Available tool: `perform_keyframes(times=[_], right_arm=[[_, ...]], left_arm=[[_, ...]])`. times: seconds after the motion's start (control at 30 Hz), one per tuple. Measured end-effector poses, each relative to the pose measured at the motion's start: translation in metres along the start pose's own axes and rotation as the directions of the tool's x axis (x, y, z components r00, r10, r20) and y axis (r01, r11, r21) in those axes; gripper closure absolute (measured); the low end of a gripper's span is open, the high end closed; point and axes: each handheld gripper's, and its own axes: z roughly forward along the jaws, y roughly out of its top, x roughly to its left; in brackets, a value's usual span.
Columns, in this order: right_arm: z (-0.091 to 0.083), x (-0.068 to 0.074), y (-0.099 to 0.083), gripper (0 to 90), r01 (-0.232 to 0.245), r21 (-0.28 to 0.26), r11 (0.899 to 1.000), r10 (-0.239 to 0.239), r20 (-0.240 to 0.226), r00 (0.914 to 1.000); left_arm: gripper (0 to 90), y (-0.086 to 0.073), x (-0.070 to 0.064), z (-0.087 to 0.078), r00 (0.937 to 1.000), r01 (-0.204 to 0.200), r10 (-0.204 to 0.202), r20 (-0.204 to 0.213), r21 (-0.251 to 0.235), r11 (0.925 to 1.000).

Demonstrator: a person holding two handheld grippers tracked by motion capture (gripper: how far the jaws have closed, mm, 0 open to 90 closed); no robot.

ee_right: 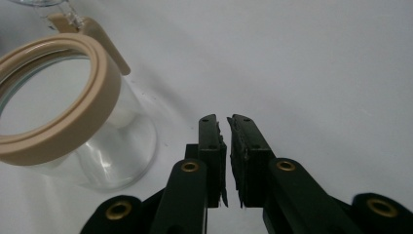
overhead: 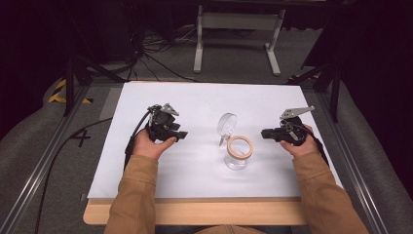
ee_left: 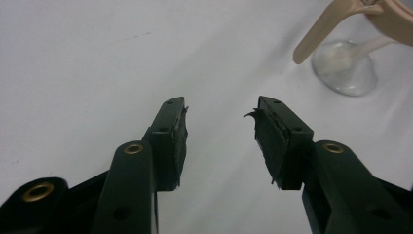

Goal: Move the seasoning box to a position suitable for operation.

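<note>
Jar point(overhead: 237, 155) of clear glass, lid point(overhead: 226, 125) hinged open, just beyond and beside nearly closed, empty right gripper point(ee_right: 228, 124), farther ahead of open, empty left gripper point(ee_left: 220, 111); likely rigid, slick, breakable, best taken at beige rim band point(ee_right: 58, 97).

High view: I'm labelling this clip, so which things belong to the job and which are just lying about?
Likely in the job:
jar, lid open
left gripper, open
right gripper, shut, empty
white mat

Just about:
cables on the floor
frame behind the table
</note>
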Motion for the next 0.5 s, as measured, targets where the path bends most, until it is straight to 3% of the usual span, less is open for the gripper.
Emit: perform_keyframes(times=[0.2, 0.5], right_arm=[[0.018, 0.017, 0.002, 83.8, 0.065, 0.066, 0.996, -0.063, -0.039, 0.9973], [0.036, 0.029, 0.000, 85.2, 0.098, 0.131, 0.987, -0.086, -0.098, 0.9915]], left_arm=[[53.5, 0.012, -0.017, -0.009, 0.9985, -0.055, 0.054, 0.009, 0.011, 0.9985], [52.7, 0.015, -0.023, -0.005, 0.9974, -0.067, 0.067, 0.029, 0.014, 0.9976]])
